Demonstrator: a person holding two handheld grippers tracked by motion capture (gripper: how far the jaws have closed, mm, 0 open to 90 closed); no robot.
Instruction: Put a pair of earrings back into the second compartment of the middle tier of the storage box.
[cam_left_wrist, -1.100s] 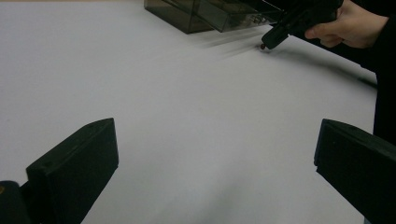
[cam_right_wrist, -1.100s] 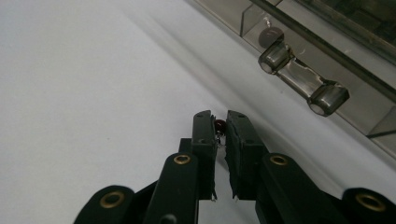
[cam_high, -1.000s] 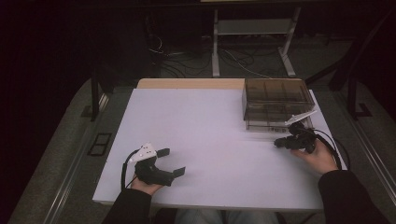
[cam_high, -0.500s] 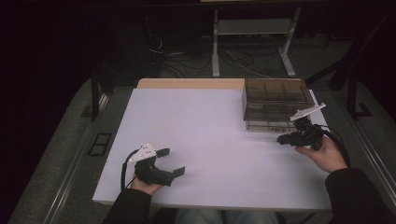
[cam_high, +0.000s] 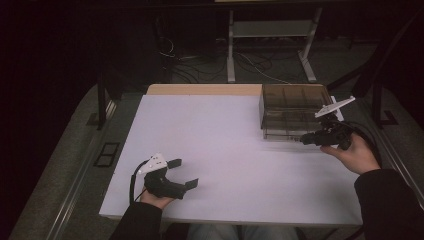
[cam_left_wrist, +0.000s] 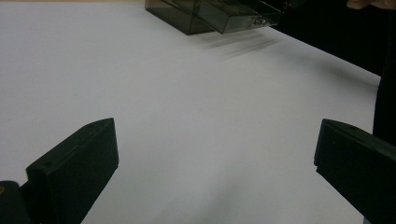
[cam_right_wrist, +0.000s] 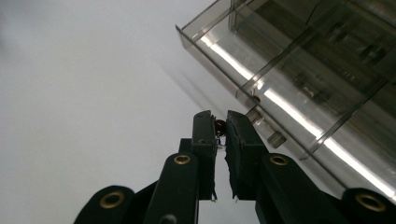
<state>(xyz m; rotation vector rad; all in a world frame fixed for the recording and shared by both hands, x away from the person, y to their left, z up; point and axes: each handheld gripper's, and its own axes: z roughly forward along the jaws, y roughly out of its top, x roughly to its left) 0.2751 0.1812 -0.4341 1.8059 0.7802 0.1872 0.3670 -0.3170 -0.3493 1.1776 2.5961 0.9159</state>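
Note:
A smoky clear drawer box (cam_high: 292, 107) stands at the back right of the white table (cam_high: 225, 130). My right gripper (cam_high: 306, 139) hovers just in front of the box's lower edge, held off the table. In the right gripper view its jaws (cam_right_wrist: 222, 115) are shut on a small dark-red part (cam_right_wrist: 220, 126) with thin wire legs hanging below, close to the box (cam_right_wrist: 317, 70) and one drawer that sticks out. My left gripper (cam_high: 184, 173) rests at the front left, open, with bare table between its jaws (cam_left_wrist: 217, 135). The box (cam_left_wrist: 219, 16) shows far off in that view.
A wooden strip (cam_high: 205, 89) runs along the table's far edge. Behind it stand metal frame legs (cam_high: 231, 55) with cables (cam_high: 250, 65) on the dark floor. The table's right edge lies just past the right hand (cam_high: 352, 155).
The right gripper has risen from the table beside the box and now sits higher, in front of the box's front. The left gripper has stayed put.

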